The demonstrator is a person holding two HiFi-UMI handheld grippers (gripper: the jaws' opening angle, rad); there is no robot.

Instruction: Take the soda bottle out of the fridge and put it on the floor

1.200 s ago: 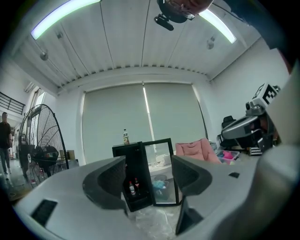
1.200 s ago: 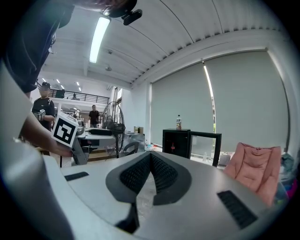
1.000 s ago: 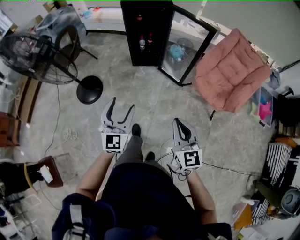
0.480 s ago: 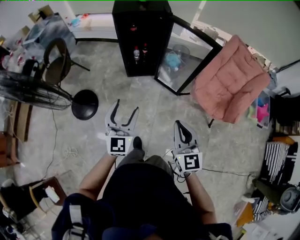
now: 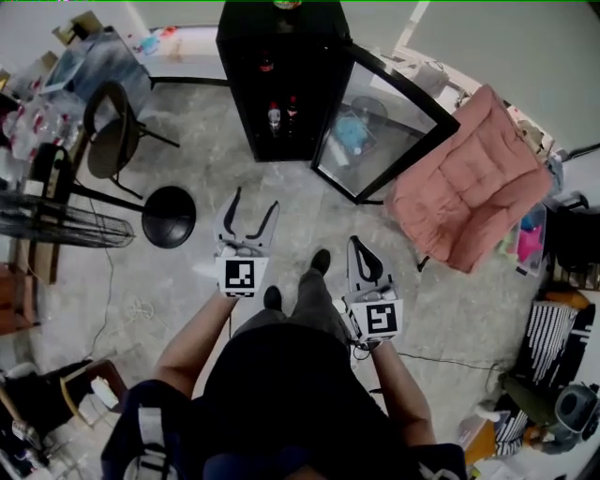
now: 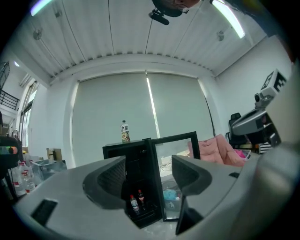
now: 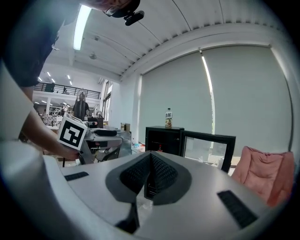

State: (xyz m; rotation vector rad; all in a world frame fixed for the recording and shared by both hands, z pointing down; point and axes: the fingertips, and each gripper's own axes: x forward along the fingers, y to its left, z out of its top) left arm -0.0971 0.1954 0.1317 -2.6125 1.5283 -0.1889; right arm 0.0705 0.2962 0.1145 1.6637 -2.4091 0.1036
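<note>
Both empty: L gripper (image 5: 253,202) jaws wide, R gripper (image 5: 359,246) jaws closed. Soda bottle (image 5: 292,112) on low shelf of open fridge (image 5: 309,28), well ahead. Go in w/ L level, straddle bottle before closing.

The grey tiled floor (image 5: 291,192) carries a black fridge (image 5: 281,84) with its glass door (image 5: 380,131) swung open, a fan's round black base (image 5: 169,216) nearby, and a pink chair (image 5: 469,187).
</note>
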